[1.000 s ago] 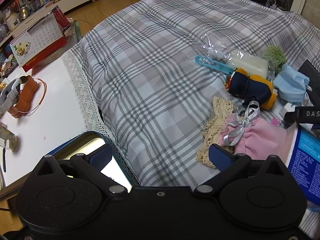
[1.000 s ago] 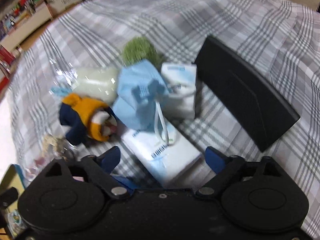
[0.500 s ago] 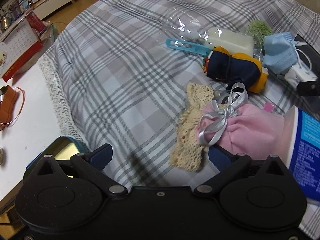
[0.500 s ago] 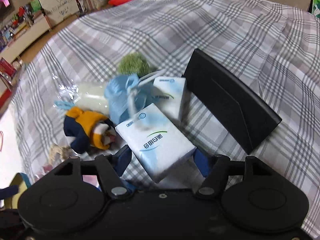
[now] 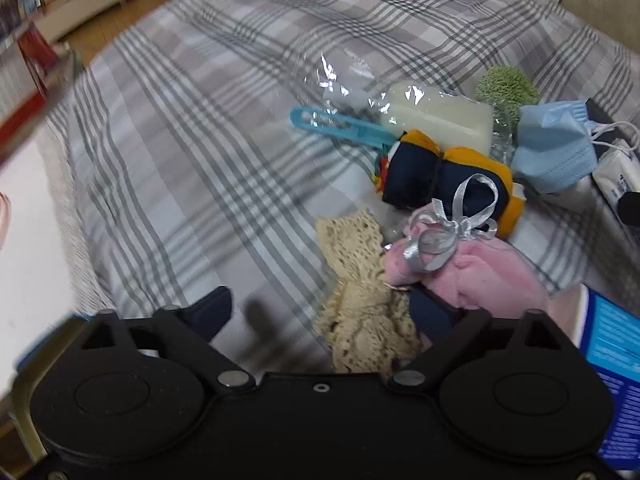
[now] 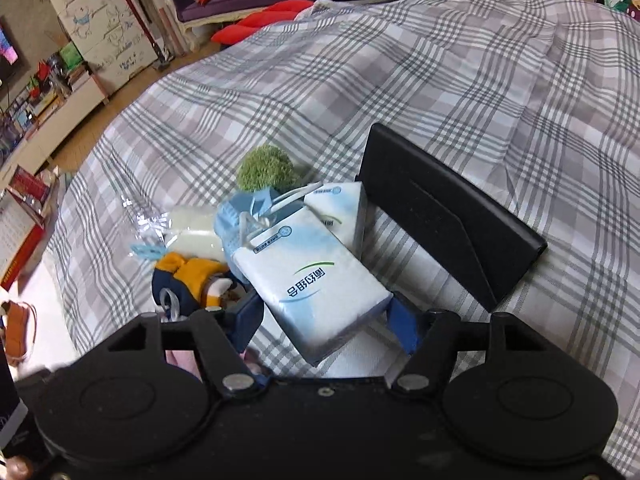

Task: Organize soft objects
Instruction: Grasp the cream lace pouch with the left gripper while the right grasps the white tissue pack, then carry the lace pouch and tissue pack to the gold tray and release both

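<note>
My right gripper (image 6: 326,316) is shut on a white and blue tissue pack (image 6: 312,276) and holds it above the plaid cloth. A blue face mask (image 6: 236,220) hangs by its strap on the pack. A second tissue pack (image 6: 340,208) lies behind it. My left gripper (image 5: 320,306) is open over a cream lace piece (image 5: 360,284); its right finger touches a pink pouch with a silver ribbon (image 5: 472,276). A navy and yellow plush (image 5: 440,176), a green pom-pom (image 5: 506,86) and the mask (image 5: 552,152) lie beyond.
A black case (image 6: 448,212) lies on the plaid cloth (image 6: 440,80) to the right. A clear bag with a white block (image 5: 436,114) and a blue clip (image 5: 340,126) lie by the plush. A blue box (image 5: 612,344) is at the right edge.
My right gripper has closed on the tissue pack and lifted it, dragging the mask with it. My left gripper has moved right and forward to the lace and pink pouch.
</note>
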`<state>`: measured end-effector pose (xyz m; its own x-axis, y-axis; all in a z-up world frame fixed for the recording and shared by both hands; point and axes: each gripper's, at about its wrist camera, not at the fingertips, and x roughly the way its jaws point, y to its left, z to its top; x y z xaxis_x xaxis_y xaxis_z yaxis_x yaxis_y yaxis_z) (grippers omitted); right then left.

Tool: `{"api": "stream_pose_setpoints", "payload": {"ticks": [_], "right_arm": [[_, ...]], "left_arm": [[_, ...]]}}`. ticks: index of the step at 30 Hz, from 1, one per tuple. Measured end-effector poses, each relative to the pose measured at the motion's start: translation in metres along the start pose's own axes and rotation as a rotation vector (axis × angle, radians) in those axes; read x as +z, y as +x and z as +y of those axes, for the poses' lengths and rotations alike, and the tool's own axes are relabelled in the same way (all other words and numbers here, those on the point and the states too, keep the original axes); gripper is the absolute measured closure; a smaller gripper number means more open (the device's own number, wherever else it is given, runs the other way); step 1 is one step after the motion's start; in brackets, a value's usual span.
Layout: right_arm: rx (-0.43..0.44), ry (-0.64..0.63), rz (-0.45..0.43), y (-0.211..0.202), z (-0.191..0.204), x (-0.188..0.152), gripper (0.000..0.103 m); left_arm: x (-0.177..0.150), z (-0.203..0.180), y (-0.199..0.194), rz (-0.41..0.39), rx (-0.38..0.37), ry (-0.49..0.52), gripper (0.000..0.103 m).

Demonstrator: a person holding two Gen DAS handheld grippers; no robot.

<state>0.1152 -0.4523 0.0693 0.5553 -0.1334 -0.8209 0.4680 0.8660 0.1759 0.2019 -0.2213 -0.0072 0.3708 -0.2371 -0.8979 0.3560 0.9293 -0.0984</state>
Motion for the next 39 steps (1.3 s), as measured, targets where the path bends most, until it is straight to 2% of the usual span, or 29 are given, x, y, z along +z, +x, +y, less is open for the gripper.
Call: {"api": "stream_pose_setpoints", "payload": {"ticks": [3,4,6,8,11,12,13,16,19,22,23,24,25,26,27,32,36,39], "right_arm": [[0.003,0.015,-0.022,-0.006,-0.003,0.001,0.037],[0.004,0.016,-0.028,-0.008,-0.003,0.001,0.037],[0.006,0.018,-0.036,-0.011,-0.003,0.001,0.037],[0.006,0.02,-0.04,-0.013,-0.004,0.001,0.036],[0.004,0.018,-0.042,-0.014,-0.003,0.001,0.036],[0.005,0.015,-0.042,-0.015,-0.002,0.001,0.036],[0.009,0.011,-0.043,-0.015,-0.001,0.001,0.036],[0.016,0.003,-0.047,-0.017,0.001,0.0,0.036],[0.018,-0.001,-0.052,-0.018,0.002,0.0,0.036],[0.021,-0.006,-0.051,-0.018,0.003,0.0,0.036],[0.02,-0.007,-0.053,-0.018,0.003,0.0,0.036],[0.019,-0.008,-0.055,-0.019,0.004,0.0,0.036],[0.02,-0.01,-0.057,-0.019,0.004,0.0,0.036],[0.023,-0.011,-0.061,-0.02,0.005,0.0,0.036],[0.026,-0.012,-0.064,-0.02,0.005,0.0,0.036],[0.028,-0.015,-0.087,-0.025,0.007,0.0,0.036],[0.03,-0.02,-0.101,-0.03,0.01,-0.001,0.036],[0.04,-0.042,-0.106,-0.035,0.017,-0.003,0.036]], "left_arm": [[-0.006,0.015,-0.002,0.018,-0.105,-0.084,0.04],[-0.006,0.017,-0.005,0.013,-0.115,-0.101,0.047],[-0.005,0.02,-0.013,-0.012,-0.11,-0.112,0.051],[-0.003,0.02,-0.02,-0.044,-0.061,-0.101,0.051],[0.001,0.021,-0.025,-0.076,0.003,-0.087,0.039],[0.004,0.022,-0.021,-0.067,0.03,-0.088,0.029],[0.006,0.021,-0.019,-0.064,0.046,-0.088,0.025],[0.011,0.011,-0.014,-0.043,0.047,-0.056,0.023],[0.014,-0.001,-0.003,-0.023,0.106,-0.02,0.02],[0.02,-0.006,0.005,-0.022,0.101,-0.003,0.018],[0.021,-0.005,0.005,-0.023,0.092,-0.002,0.02],[0.023,-0.004,0.004,-0.022,0.068,-0.004,0.033],[0.024,-0.002,0.002,-0.019,0.016,-0.01,0.054],[0.025,0.001,-0.001,-0.009,-0.044,-0.022,0.061],[0.026,0.004,-0.005,-0.011,-0.057,-0.036,0.064],[0.024,0.005,-0.035,-0.098,0.051,0.007,0.064],[0.024,0.029,-0.056,-0.104,0.043,-0.065,0.064],[0.021,0.052,-0.069,-0.096,0.066,-0.112,0.064]]}}
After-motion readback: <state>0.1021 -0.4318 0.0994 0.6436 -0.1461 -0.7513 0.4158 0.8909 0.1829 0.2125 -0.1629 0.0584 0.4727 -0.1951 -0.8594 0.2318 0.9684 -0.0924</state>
